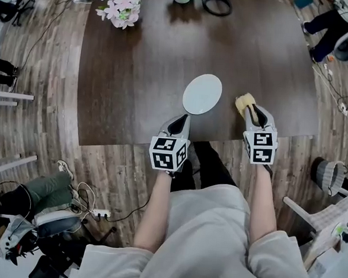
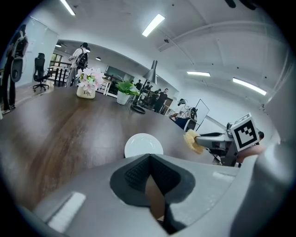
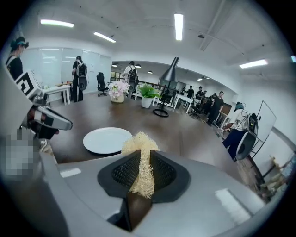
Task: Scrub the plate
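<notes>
Plate (image 1: 202, 94) lies flat nr table's (image 1: 137, 73) near edge, btw both grippers, touching neither. Right gripper (image 1: 251, 111) clamps a scrubber (image 3: 140, 146), seen only in its own view. Left gripper (image 2: 149, 159) jaws together, prob. empty. Far tabletop open up to flowers (image 1: 120, 6).

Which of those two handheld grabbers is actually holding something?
The right gripper: its jaws pinch a yellow fibrous scrubber. The left gripper has its jaws closed on nothing.

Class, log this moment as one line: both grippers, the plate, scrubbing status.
left gripper: jaws shut, empty | right gripper: jaws shut on scrubber | plate: on table, untouched | scrubbing: not begun
</notes>
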Demonstrator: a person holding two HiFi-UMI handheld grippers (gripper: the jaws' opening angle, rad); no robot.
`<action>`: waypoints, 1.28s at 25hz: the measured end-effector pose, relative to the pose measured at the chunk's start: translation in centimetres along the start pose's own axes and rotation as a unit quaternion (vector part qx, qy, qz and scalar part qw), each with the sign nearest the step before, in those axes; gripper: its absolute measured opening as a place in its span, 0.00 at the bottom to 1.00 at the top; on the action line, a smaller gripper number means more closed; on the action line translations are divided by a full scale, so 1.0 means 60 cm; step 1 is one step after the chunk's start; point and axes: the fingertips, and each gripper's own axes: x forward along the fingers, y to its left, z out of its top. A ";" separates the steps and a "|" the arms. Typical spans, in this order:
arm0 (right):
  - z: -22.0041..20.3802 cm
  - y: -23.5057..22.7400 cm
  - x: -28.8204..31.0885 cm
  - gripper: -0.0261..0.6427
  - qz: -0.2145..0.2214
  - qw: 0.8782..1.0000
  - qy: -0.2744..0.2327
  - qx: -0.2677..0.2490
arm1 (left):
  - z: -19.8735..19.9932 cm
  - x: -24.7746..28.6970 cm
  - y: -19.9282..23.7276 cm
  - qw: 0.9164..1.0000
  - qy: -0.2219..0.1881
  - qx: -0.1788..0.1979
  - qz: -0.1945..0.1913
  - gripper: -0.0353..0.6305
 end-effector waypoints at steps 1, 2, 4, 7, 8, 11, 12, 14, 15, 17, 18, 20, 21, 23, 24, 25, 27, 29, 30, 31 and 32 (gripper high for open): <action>-0.002 0.004 -0.012 0.17 0.004 1.000 -0.003 0.011 | 0.002 -0.006 -0.007 1.000 -0.001 0.001 -0.001 0.06; -0.002 0.009 -0.020 0.17 0.009 1.000 -0.006 0.016 | 0.005 -0.012 -0.013 1.000 -0.006 0.000 0.000 0.06; 0.012 0.023 -0.025 0.17 0.025 0.999 -0.020 0.024 | 0.016 -0.027 -0.016 1.000 -0.023 -0.006 0.009 0.06; 0.056 0.053 -0.026 0.17 0.075 0.993 -0.062 0.064 | 0.034 -0.044 -0.020 0.999 -0.041 -0.005 0.032 0.06; 0.074 0.063 -0.027 0.17 0.098 0.989 -0.079 0.078 | 0.042 -0.042 -0.026 0.998 -0.046 0.000 0.040 0.06; 0.094 0.095 -0.046 0.16 0.157 0.979 -0.107 0.071 | 0.054 -0.046 -0.060 0.996 -0.062 0.014 0.070 0.06; 0.089 0.098 -0.059 0.17 0.169 0.977 -0.110 0.063 | 0.053 -0.051 -0.078 0.994 -0.069 0.014 0.079 0.06; 0.076 0.084 -0.089 0.16 0.183 0.974 -0.120 0.056 | 0.049 -0.056 -0.121 0.992 -0.080 0.022 0.094 0.06; 0.071 0.070 -0.107 0.16 0.187 0.972 -0.129 0.054 | 0.049 -0.056 -0.146 0.991 -0.083 0.034 0.102 0.06; 0.061 0.040 -0.144 0.16 0.193 0.969 -0.147 0.047 | 0.049 -0.062 -0.192 0.986 -0.094 0.054 0.125 0.06; 0.057 0.028 -0.164 0.17 0.198 0.967 -0.154 0.040 | 0.049 -0.071 -0.213 0.983 -0.105 0.054 0.138 0.06; 0.052 0.009 -0.198 0.17 0.207 0.964 -0.165 0.024 | 0.045 -0.095 -0.248 0.977 -0.132 0.038 0.164 0.06; 0.052 0.001 -0.212 0.16 0.211 0.962 -0.169 0.019 | 0.042 -0.110 -0.262 0.973 -0.145 0.027 0.177 0.06; 0.055 -0.011 -0.235 0.16 0.221 0.960 -0.174 0.017 | 0.036 -0.137 -0.286 0.965 -0.164 0.002 0.203 0.06; 0.054 -0.015 -0.245 0.17 0.225 0.959 -0.172 0.020 | 0.032 -0.151 -0.296 0.961 -0.170 -0.013 0.216 0.06; 0.050 -0.020 -0.257 0.17 0.228 0.959 -0.168 0.027 | 0.025 -0.164 -0.307 0.958 -0.174 -0.028 0.228 0.06; 0.032 -0.026 -0.280 0.17 0.233 0.959 -0.154 0.050 | 0.011 -0.185 -0.326 0.951 -0.175 -0.057 0.248 0.06; 0.010 -0.023 -0.296 0.17 0.242 0.958 -0.141 0.065 | -0.003 -0.194 -0.339 0.948 -0.173 -0.074 0.257 0.06; -0.004 -0.017 -0.299 0.17 0.249 0.957 -0.136 0.060 | -0.011 -0.196 -0.346 0.947 -0.173 -0.078 0.260 0.06; -0.020 -0.009 -0.300 0.16 0.256 0.956 -0.132 0.052 | -0.022 -0.198 -0.353 0.946 -0.173 -0.077 0.261 0.06; -0.035 -0.001 -0.299 0.16 0.262 0.955 -0.130 0.047 | -0.032 -0.201 -0.362 0.947 -0.173 -0.070 0.262 0.06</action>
